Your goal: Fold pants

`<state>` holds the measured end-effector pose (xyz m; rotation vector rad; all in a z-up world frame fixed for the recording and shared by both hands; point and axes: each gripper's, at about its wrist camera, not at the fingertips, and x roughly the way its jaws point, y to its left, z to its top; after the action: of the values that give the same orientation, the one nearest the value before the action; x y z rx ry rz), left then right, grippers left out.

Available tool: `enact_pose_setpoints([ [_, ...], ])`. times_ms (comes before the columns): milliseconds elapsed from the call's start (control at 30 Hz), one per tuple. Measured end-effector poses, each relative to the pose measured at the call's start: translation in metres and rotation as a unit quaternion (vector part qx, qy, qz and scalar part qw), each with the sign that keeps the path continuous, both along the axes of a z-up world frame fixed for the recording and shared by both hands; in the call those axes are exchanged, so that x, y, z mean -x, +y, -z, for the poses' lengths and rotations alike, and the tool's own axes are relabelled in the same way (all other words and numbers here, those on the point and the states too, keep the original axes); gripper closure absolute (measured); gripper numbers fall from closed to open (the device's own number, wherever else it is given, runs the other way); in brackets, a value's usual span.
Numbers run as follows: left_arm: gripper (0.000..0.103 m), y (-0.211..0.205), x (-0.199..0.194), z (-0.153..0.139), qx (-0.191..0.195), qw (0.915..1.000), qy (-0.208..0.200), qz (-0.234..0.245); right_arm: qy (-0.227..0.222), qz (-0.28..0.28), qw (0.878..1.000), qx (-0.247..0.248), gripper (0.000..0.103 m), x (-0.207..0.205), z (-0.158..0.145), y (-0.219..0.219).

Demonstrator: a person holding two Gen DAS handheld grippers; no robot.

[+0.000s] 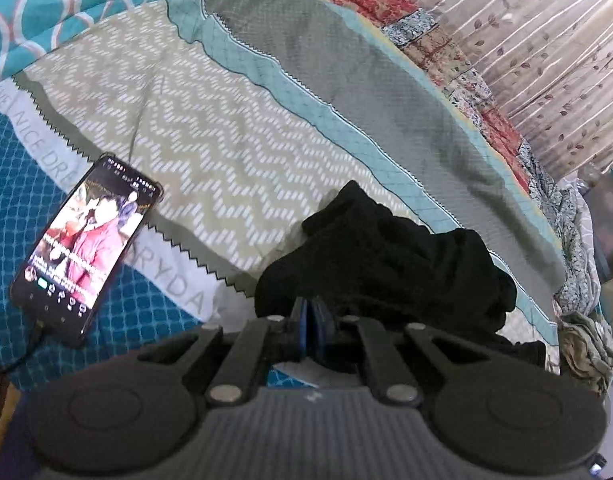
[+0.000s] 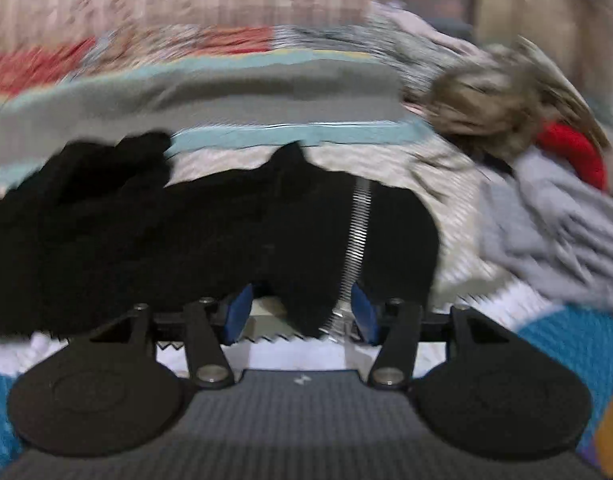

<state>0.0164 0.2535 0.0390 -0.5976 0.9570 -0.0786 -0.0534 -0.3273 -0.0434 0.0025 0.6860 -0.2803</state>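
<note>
A phone [image 1: 84, 250] lies on the bed cover [image 1: 210, 128] with its screen lit up. A cable [image 1: 22, 354] runs from its bottom end. Leafy curtains [image 1: 546, 48] hang behind the bed. A gray cloth [image 2: 554, 232] is piled beside something red [image 2: 574, 152].

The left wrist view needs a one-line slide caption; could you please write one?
Left gripper, fingers shut, at the crumpled black pants on a patterned bedspread, phone alongside.

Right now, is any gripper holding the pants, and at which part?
Left gripper: jaws together, but whether they pinch the black pants cannot be told. Right gripper: jaws apart around an edge of the pants, not gripping.
</note>
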Motion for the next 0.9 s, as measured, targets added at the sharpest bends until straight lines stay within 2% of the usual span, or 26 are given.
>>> enact_pose_setpoints([
  [67,0.099,0.002,0.001,0.002,0.003,1.0000,0.005,-0.005,0.026,-0.003,0.999,0.029,0.045,-0.014,0.014,-0.008],
  [133,0.099,0.005,0.002,0.004,0.010,0.9999,0.009,-0.010,0.025,-0.008,0.999,0.024,0.069,-0.019,0.012,-0.023],
  [167,0.099,0.006,0.002,0.004,0.013,0.9998,0.009,-0.013,0.020,0.000,1.000,0.017,0.096,-0.020,0.001,-0.034],
  [233,0.099,0.007,0.002,0.005,0.015,0.9997,0.012,-0.014,-0.013,0.012,1.000,-0.022,0.095,-0.020,-0.027,-0.053],
  [267,0.099,0.006,0.001,0.006,0.014,0.9997,0.014,-0.015,-0.027,0.023,0.999,-0.025,0.095,-0.022,-0.041,-0.066],
  [333,0.099,0.004,-0.002,0.008,0.009,0.9996,0.019,-0.018,-0.049,0.060,0.997,-0.002,0.094,-0.038,-0.068,-0.095],
  [400,0.099,0.001,-0.004,0.009,0.004,0.9996,0.020,-0.017,-0.058,0.107,0.992,0.014,0.085,-0.060,-0.085,-0.130],
  [433,0.099,-0.001,-0.004,0.009,0.003,0.9997,0.020,-0.017,-0.046,0.138,0.989,0.019,0.074,-0.073,-0.087,-0.150],
  [467,0.099,-0.002,-0.004,0.008,0.002,0.9997,0.018,-0.016,-0.031,0.179,0.983,0.020,0.049,-0.081,-0.087,-0.170],
  [500,0.099,-0.003,-0.003,0.008,0.000,0.9998,0.016,-0.015,-0.034,0.214,0.976,0.012,0.049,-0.079,-0.087,-0.183],
  [533,0.099,-0.004,-0.002,0.008,-0.002,0.9998,0.015,-0.015,-0.051,0.234,0.971,-0.015,0.049,-0.071,-0.089,-0.194],
  [600,0.098,-0.005,-0.002,0.009,-0.005,0.9997,0.019,-0.014,-0.096,0.220,0.966,-0.095,0.049,-0.043,-0.084,-0.201],
  [633,0.098,-0.004,-0.005,0.012,-0.006,0.9995,0.027,-0.015,-0.103,0.215,0.964,-0.116,0.050,-0.032,-0.076,-0.198],
  [767,0.098,-0.003,-0.013,0.019,-0.003,0.9988,0.044,-0.019,-0.080,0.184,0.967,-0.158,0.050,-0.002,-0.040,-0.178],
  [900,0.098,-0.006,-0.015,0.015,-0.012,0.9990,0.039,-0.017,-0.049,0.171,0.969,-0.172,0.050,-0.009,-0.015,-0.163],
])
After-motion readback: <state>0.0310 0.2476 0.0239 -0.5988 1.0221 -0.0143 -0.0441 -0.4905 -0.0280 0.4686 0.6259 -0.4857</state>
